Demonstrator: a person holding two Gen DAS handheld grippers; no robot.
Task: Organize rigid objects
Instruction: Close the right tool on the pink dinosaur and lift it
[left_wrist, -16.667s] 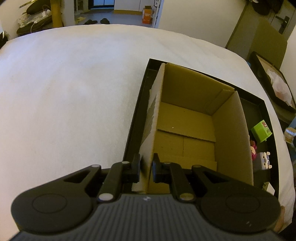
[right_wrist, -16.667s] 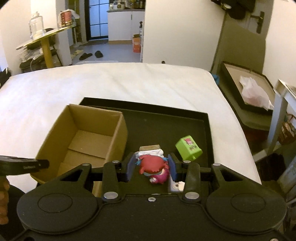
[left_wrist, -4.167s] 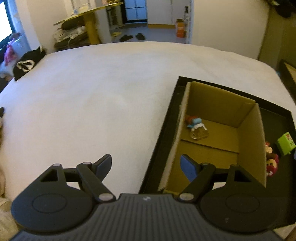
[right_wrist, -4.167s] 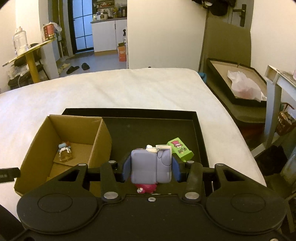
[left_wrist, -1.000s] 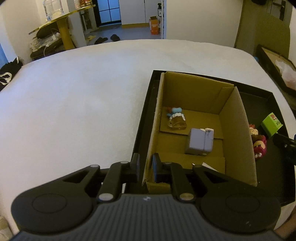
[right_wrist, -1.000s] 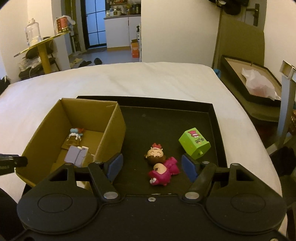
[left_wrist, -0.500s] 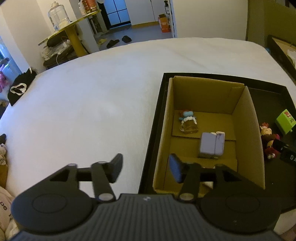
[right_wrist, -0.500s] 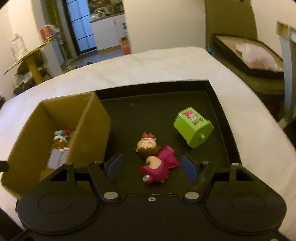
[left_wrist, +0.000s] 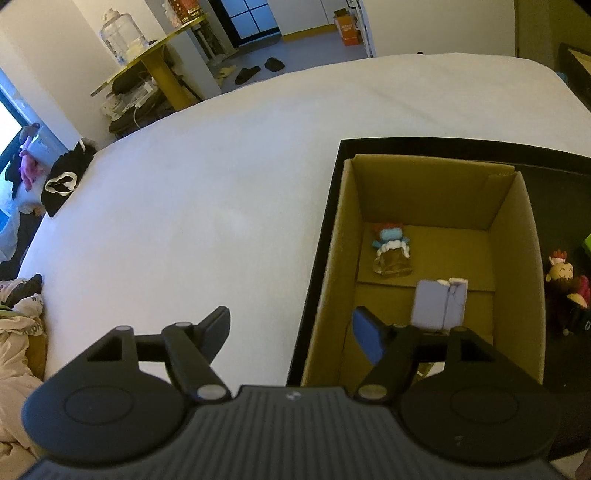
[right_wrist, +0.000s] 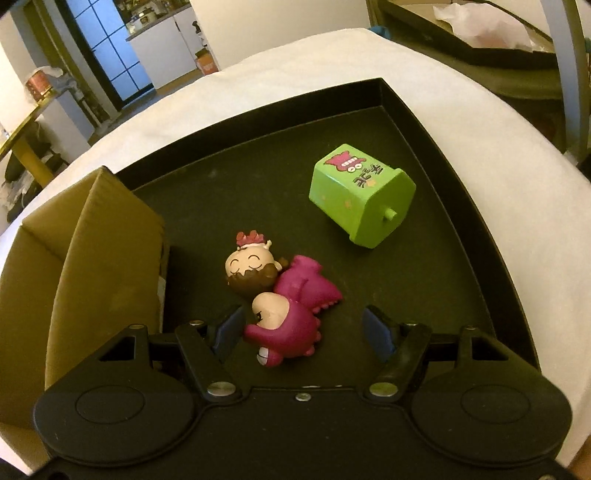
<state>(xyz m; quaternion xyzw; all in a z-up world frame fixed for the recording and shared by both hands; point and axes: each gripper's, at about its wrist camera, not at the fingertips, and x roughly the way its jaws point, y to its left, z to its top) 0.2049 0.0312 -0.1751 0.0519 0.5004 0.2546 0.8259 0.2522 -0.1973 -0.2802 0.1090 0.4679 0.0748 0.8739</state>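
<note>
Since a second ago the left gripper (left_wrist: 291, 328) has let go of the cardboard wall it pinched, and its jaws are opening with nothing pressed between them; the box's near left wall edge and the tray's rim lie in the gap below. Its right finger hangs over the inside of the open brown cardboard box (left_wrist: 334, 258), its left finger over the white bedsheet (left_wrist: 184, 184). Inside the box, at centre right of the left wrist frame, a lavender block-shaped toy (left_wrist: 439, 304) lies just beside a small figurine with a blue head and amber base (left_wrist: 391, 249).

Meanwhile the right gripper (right_wrist: 303, 330) has dropped lower over the black shallow tray (right_wrist: 443, 147) and stands released, holding nothing. Between its spread fingers, near the left one at lower centre of the right wrist frame, lies a magenta dinosaur-suit figurine (right_wrist: 291, 314), touching a smiling figurine with brown hair and a red crown (right_wrist: 251, 266) just above it. Towards the upper right, well apart, a lime green cube-shaped toy with a printed face (right_wrist: 362, 195) lies tilted on the tray. At the left edge stands the box's outer wall.
</note>
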